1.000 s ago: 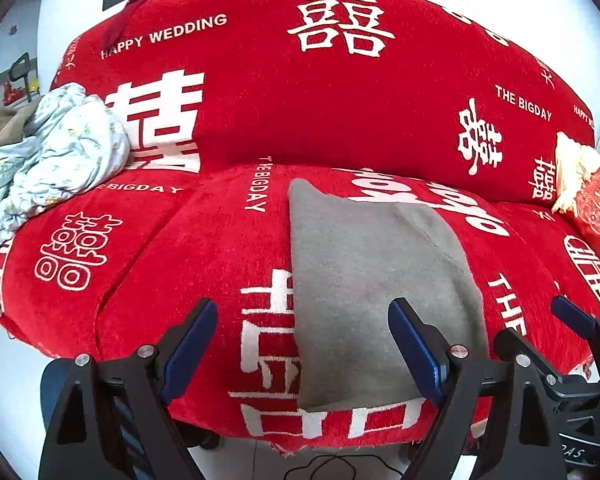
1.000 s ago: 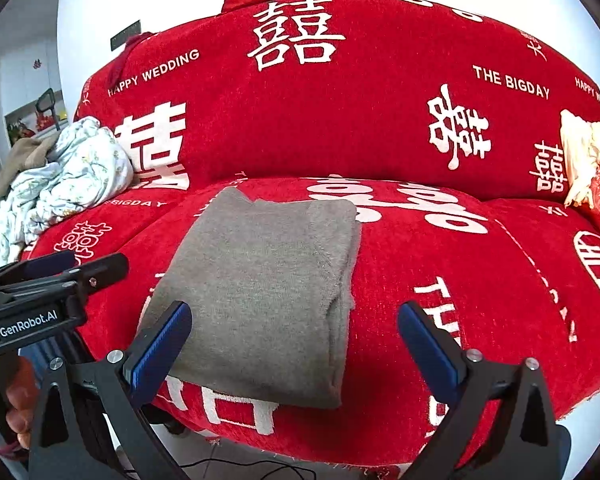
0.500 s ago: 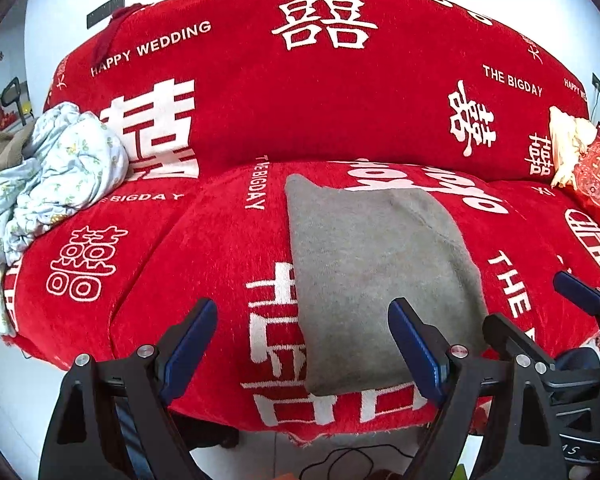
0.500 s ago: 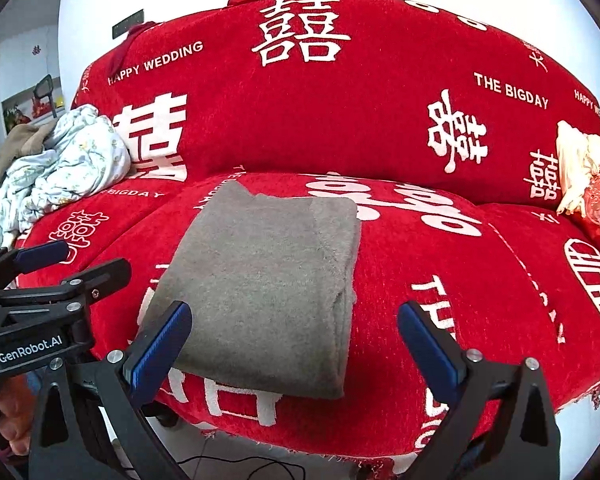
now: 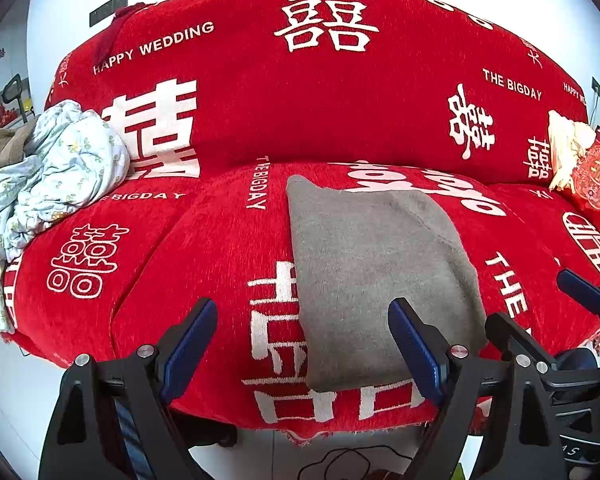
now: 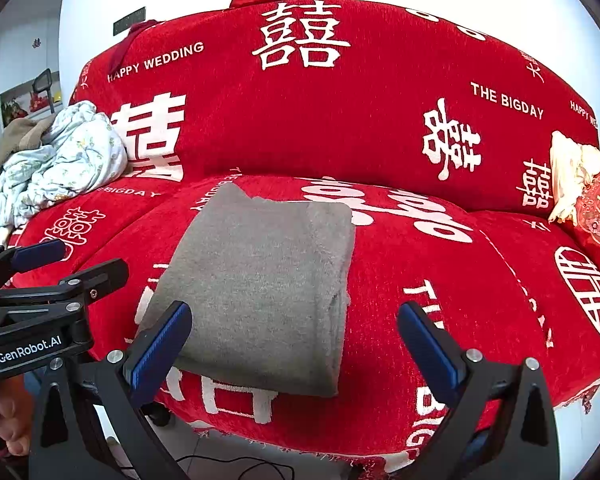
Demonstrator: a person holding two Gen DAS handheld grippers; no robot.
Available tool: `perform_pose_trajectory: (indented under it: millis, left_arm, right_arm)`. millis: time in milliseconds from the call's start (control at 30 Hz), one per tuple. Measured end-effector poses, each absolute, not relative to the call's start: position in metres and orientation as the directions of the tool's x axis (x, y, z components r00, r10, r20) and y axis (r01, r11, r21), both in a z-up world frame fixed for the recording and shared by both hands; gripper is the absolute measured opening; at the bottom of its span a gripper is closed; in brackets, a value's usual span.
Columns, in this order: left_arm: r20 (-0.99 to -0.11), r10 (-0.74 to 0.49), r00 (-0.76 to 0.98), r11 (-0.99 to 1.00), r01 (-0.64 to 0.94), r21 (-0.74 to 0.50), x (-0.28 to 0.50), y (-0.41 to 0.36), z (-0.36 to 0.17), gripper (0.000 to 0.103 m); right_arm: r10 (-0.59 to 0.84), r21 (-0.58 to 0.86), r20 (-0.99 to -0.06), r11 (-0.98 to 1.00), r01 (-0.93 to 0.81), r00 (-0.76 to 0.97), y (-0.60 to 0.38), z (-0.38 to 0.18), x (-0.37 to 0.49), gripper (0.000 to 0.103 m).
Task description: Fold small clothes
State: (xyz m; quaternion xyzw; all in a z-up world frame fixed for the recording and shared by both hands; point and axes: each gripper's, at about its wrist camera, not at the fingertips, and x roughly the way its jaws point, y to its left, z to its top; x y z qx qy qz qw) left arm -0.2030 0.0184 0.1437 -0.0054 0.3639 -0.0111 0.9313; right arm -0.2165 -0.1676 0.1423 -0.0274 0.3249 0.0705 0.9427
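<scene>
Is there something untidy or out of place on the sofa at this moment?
The grey garment lies neatly folded on the seat. Only the pale floral cloth looks untidy: crumpled in a heap at the sofa's left end.

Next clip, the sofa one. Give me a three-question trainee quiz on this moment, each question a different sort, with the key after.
1. True or false: the grey garment lies folded flat on the red sofa cover.
2. Multiple choice: the left gripper and right gripper are A) both open, holding nothing; B) both shut on cloth; C) one open, one shut.
3. Short answer: what lies heaped at the left end of the sofa?

Key
1. True.
2. A.
3. A crumpled pale floral cloth.
</scene>
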Motion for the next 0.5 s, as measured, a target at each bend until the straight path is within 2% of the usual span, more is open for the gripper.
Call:
perform_pose_trajectory:
  millis: [500]
  left_arm:
    - [-0.688,-0.02,0.726,1.0,0.006,-0.023,-0.2022,0.0192,0.1393,0.088]
  right_arm:
    - [0.112,-0.013,-0.622,0.988,-0.153,0.775,-0.1658,0.1404,-0.2161,0.102]
